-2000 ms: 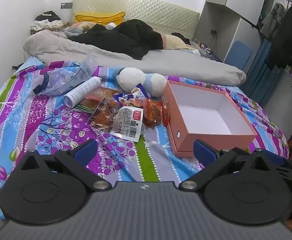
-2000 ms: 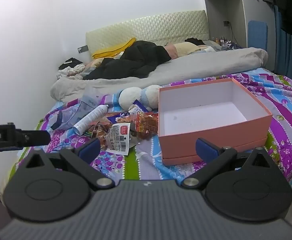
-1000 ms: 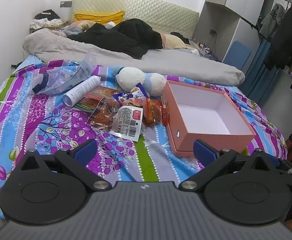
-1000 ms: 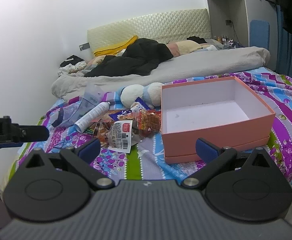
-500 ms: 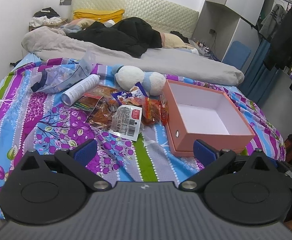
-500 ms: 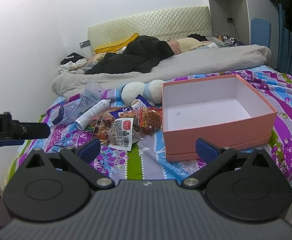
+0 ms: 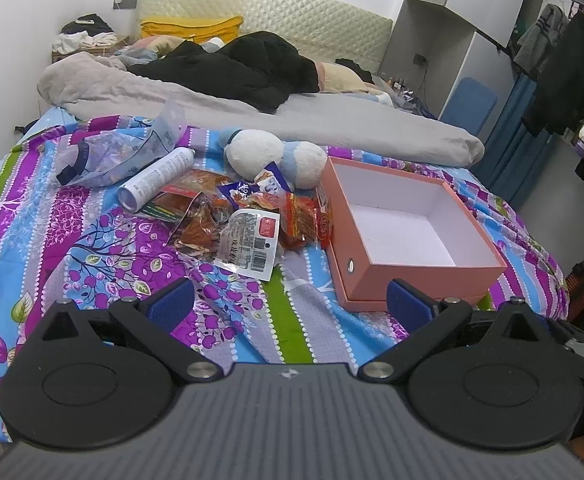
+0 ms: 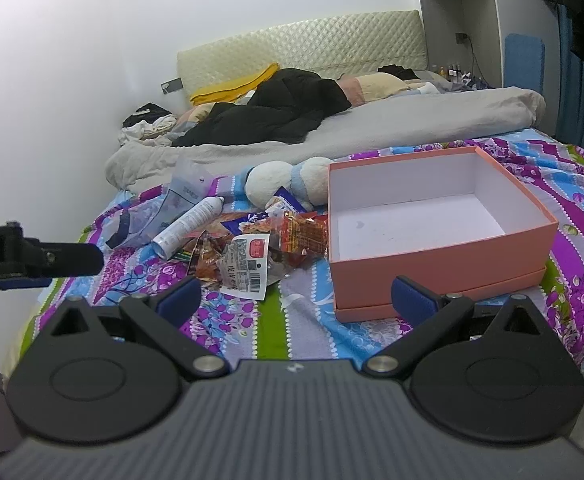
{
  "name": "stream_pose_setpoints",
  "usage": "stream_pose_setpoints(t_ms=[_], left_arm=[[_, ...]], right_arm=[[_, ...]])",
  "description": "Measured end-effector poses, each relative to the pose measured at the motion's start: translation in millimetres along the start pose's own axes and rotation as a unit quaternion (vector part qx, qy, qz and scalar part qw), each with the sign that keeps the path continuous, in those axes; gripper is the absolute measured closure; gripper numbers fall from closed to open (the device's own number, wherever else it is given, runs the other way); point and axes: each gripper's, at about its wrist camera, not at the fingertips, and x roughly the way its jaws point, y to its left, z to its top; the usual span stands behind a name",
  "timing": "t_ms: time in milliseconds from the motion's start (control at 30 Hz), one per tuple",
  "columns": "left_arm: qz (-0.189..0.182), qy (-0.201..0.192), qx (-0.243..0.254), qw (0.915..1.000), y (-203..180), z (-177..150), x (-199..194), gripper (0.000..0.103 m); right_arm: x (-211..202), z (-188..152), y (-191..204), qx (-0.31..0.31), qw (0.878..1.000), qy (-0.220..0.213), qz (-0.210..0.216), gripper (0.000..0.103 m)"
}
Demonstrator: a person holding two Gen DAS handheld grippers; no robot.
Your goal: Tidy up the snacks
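A heap of snack packets [image 7: 248, 220] [image 8: 252, 248] lies on the patterned bedspread, a white barcode packet [image 7: 250, 242] [image 8: 248, 266] on top at the near side. Right of the heap stands an open, empty pink box [image 7: 405, 236] [image 8: 431, 232] with a white inside. My left gripper [image 7: 290, 300] hovers open above the bed's near edge, short of the heap, with nothing between its blue pads. My right gripper [image 8: 295, 300] is open too, in front of the box and heap. The left tool's black body [image 8: 32, 258] shows at the left edge of the right wrist view.
A white spray can [image 7: 154, 180] [image 8: 190, 226] and a clear plastic bag [image 7: 120, 152] lie left of the heap. A plush toy [image 7: 272, 158] [image 8: 284, 180] sits behind it. A grey duvet [image 7: 292, 116] and dark clothes cover the far bed. Wardrobe and hanging clothes [image 7: 571, 64] stand at right.
Both cameras have drifted slightly closer to the bed and up. The snacks, box and can lie where they were, and both grippers have stayed open.
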Motion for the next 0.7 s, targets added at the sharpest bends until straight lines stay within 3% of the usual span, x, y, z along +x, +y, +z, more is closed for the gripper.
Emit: stream_pose_setpoints(t_ms=[700], left_arm=[[0.016,0.003,-0.006,0.9998,21.2,1.7,9.2,0.000]], right_arm=[[10.9,-9.6,-6.1,0.007,1.000,0.013,-0.011,0.000]])
